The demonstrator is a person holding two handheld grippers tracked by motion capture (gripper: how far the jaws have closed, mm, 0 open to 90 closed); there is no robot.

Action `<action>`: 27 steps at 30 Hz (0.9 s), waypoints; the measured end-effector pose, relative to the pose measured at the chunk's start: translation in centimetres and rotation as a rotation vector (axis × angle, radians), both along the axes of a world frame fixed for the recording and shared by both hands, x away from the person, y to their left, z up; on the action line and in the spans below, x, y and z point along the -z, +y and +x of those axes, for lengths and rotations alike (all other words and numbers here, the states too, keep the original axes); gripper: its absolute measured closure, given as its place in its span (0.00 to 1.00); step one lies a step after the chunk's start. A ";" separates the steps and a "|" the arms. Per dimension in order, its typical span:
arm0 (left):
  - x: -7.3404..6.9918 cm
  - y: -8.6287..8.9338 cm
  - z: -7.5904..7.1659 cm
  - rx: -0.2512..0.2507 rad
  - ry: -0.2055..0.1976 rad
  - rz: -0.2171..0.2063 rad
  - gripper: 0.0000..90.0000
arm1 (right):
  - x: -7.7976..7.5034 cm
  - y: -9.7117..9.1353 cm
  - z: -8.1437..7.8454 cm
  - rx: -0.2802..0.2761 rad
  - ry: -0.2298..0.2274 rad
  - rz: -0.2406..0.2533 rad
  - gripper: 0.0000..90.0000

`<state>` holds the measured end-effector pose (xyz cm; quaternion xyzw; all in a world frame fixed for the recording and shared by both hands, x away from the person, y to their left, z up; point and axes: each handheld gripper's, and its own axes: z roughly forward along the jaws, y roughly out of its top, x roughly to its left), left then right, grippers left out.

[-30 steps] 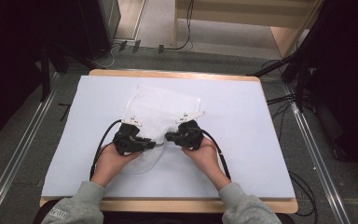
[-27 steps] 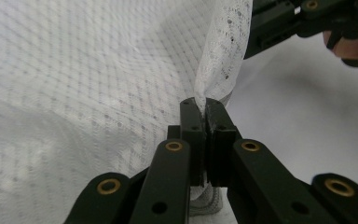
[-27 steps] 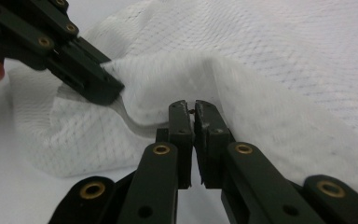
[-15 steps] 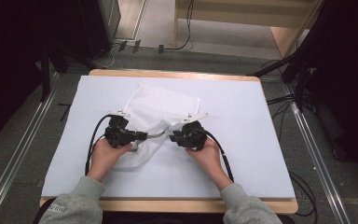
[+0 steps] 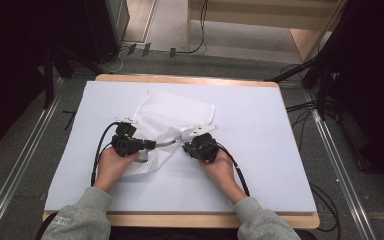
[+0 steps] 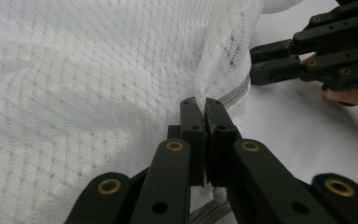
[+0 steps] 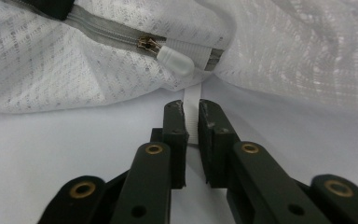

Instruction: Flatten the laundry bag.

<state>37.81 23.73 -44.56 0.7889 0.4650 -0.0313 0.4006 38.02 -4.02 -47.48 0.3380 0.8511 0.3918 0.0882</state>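
White table cover (image 5: 260,150) lies bare around the mesh bag (image 5: 175,117); both tools, left (image 6: 206,105) and right (image 7: 191,109), clamp its edge.

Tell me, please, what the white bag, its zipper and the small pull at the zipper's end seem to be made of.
The white bag looks like thin synthetic mesh, matt: a fine open weave shows and it folds softly. The zipper seems to have grey woven tape; its slider looks like dark metal, though that is uncertain. The pull appears to be translucent soft plastic or rubber, smooth and slightly glossy.
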 end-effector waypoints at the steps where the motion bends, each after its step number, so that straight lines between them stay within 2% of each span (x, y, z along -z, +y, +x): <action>1: 0.0 0.0 0.0 0.003 0.002 -0.003 0.99 | 0.0 -0.1 0.0 -0.001 0.013 0.004 1.00; 4: -0.1 0.1 -0.1 0.009 -0.004 -0.013 0.98 | -0.3 -0.4 0.0 -0.017 0.054 0.017 1.00; 6: -0.3 0.2 -0.1 0.014 -0.004 -0.028 0.95 | -0.7 -0.6 -0.4 -0.030 0.064 0.016 1.00; 8: -0.6 0.3 -0.3 0.023 -0.018 -0.042 0.88 | -1.3 -0.8 -0.9 -0.044 0.059 0.016 1.00; 10: -1.0 0.4 -0.5 0.034 -0.040 -0.072 0.82 | -2.0 -1.4 -1.7 -0.053 0.057 0.017 1.00; 14: -1.7 0.8 -0.8 0.026 -0.063 -0.087 0.74 | -3.0 -2.9 -3.2 -0.067 0.055 0.030 1.00; 19: -2.0 1.6 -0.7 0.001 -0.082 -0.066 0.72 | -3.5 -5.1 -4.9 -0.057 0.061 0.025 1.00; 22: -2.1 2.1 -0.5 -0.014 -0.092 -0.035 0.70 | -3.7 -7.0 -5.9 -0.032 0.064 0.034 1.00; 27: -2.1 2.7 0.0 -0.042 -0.095 -0.016 0.69 | -4.3 -9.8 -6.9 0.017 0.059 0.051 1.00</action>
